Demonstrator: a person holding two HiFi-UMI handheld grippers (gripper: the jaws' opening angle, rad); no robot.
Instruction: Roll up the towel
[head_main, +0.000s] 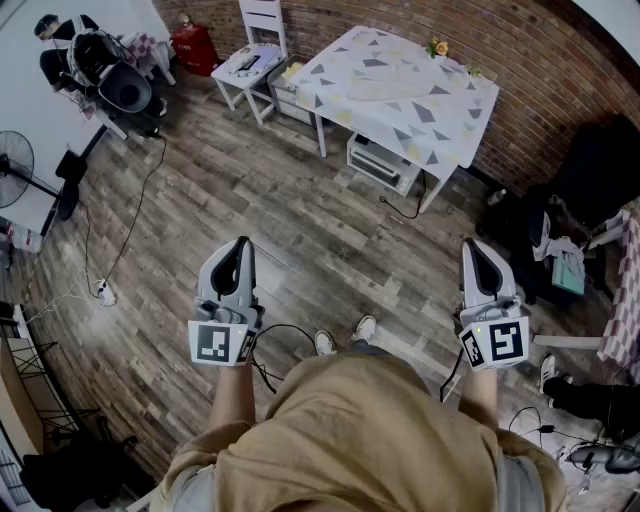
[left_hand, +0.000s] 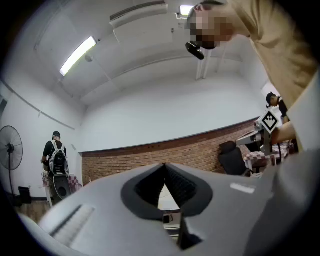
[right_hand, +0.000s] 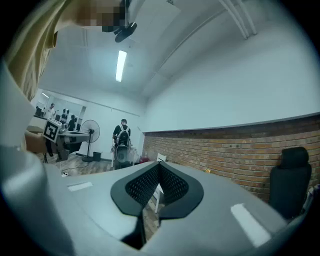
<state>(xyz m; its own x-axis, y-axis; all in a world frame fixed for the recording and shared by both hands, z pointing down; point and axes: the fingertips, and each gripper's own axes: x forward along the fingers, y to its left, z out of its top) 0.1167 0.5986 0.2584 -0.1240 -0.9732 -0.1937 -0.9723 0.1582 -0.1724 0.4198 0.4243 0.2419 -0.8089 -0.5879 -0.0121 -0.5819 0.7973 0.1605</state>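
Over the wooden floor, left gripper and right gripper, fingers together, both empty.

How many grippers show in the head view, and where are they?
2. The left gripper is at lower left over the wood floor, the right gripper at lower right. Both are shut and empty. None looks hidden.

wood-plank floor, red brick wall, table in patterned cloth, white chair, standing fan, ceiling strip light
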